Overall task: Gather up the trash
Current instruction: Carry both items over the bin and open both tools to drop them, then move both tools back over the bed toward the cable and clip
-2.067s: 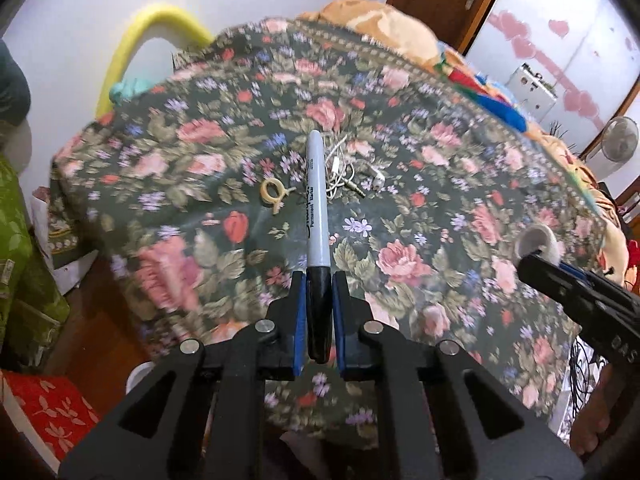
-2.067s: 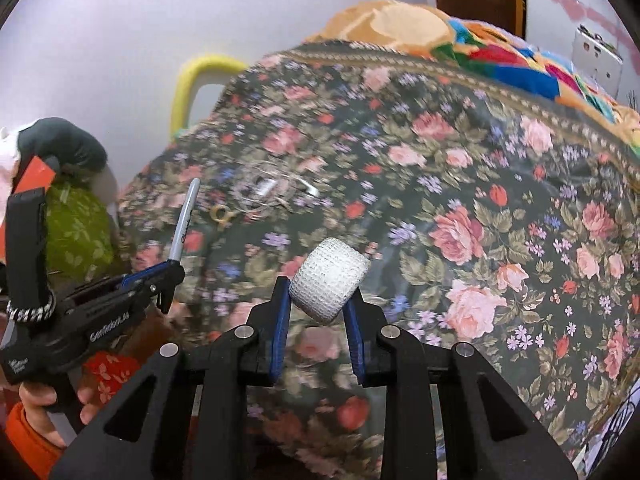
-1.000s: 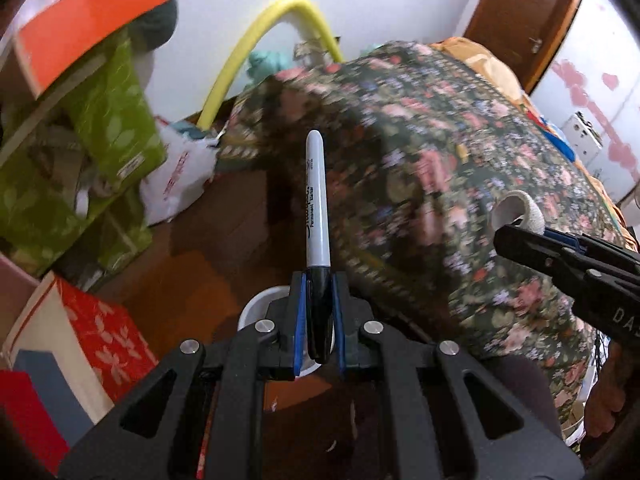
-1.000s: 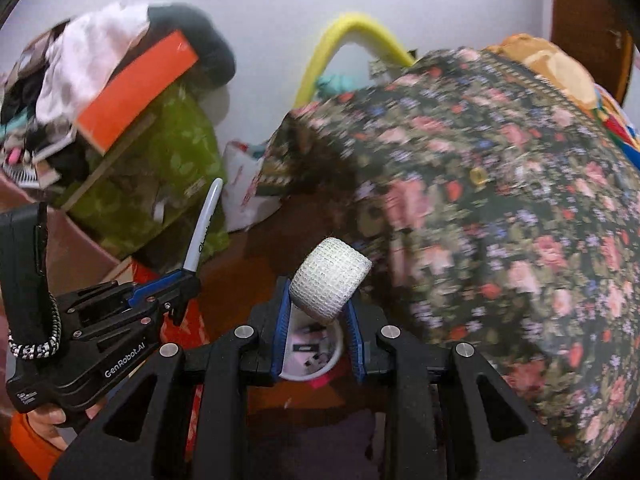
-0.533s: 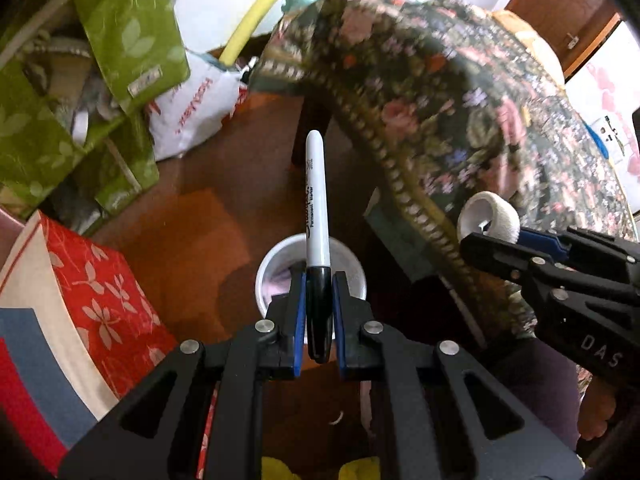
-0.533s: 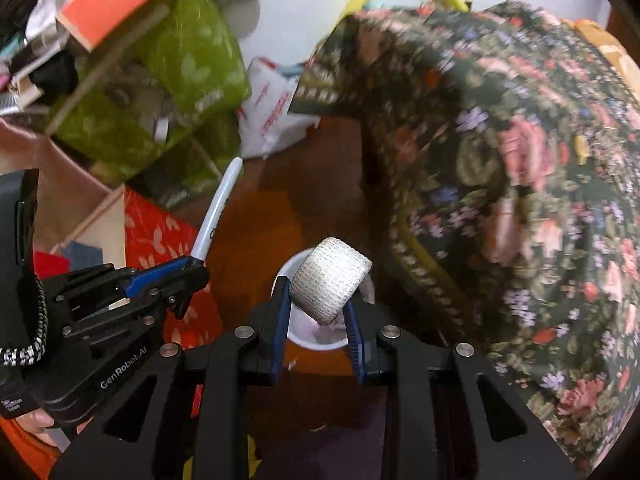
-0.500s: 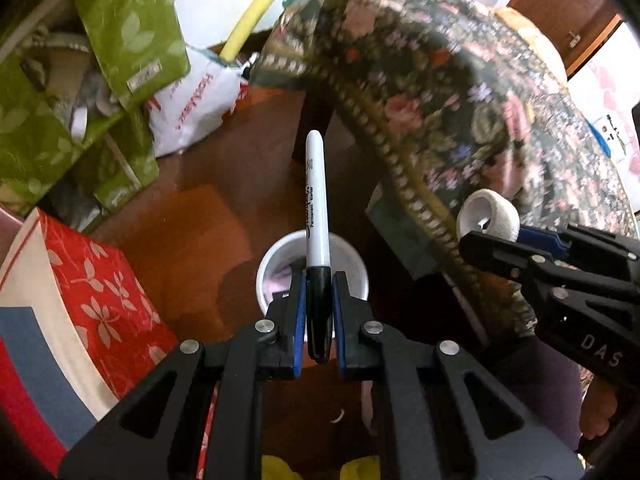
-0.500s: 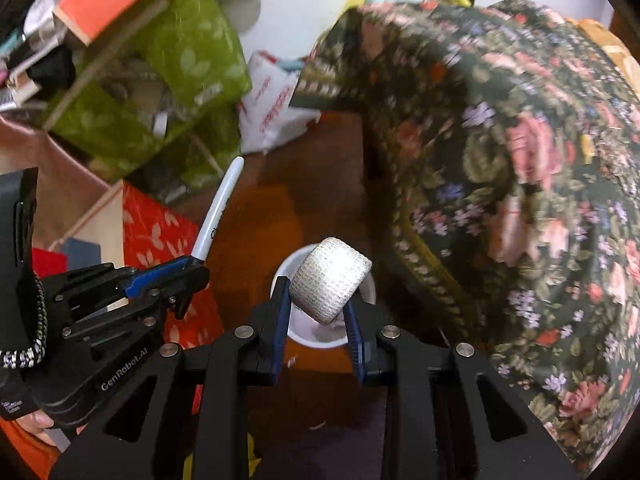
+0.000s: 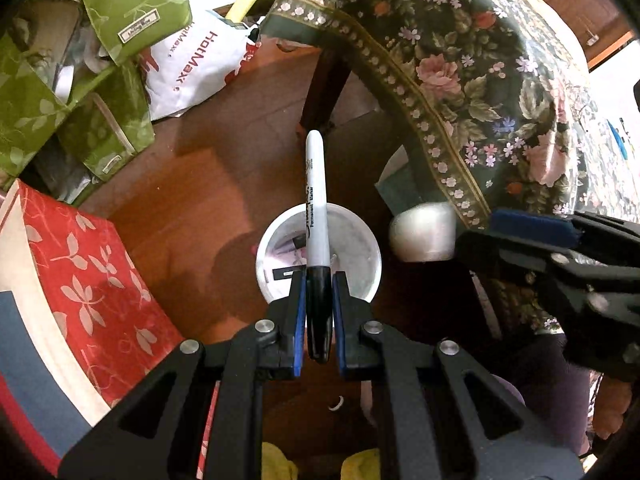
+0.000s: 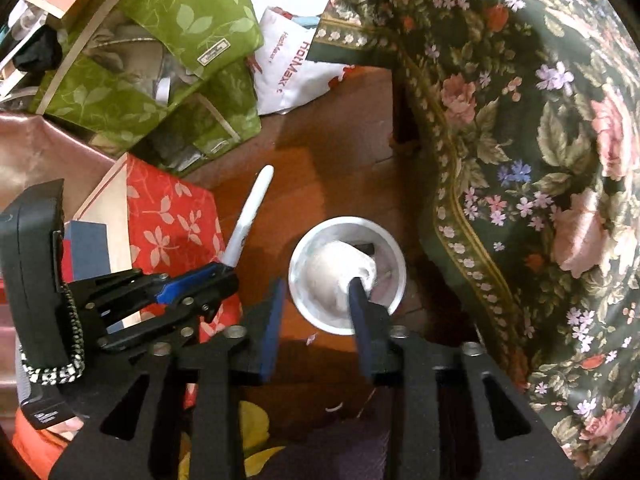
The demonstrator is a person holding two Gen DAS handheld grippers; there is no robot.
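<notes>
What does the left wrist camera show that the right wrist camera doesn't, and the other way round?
Left wrist only: the marker seen lengthwise with its printed label, its black cap clamped in the left gripper.

Right wrist only: the right gripper with its jaws wide apart, and the blurred white roll in line with the mouth of the white bin.

Both: the marker, roll and bin on the wood floor, the floral cloth, and the HotMax bag.

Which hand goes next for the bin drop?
Left. The right tongs are open, their roll blurred over the bin, apparently dropping. The left tongs clamp the marker, poised above the bin.
</notes>
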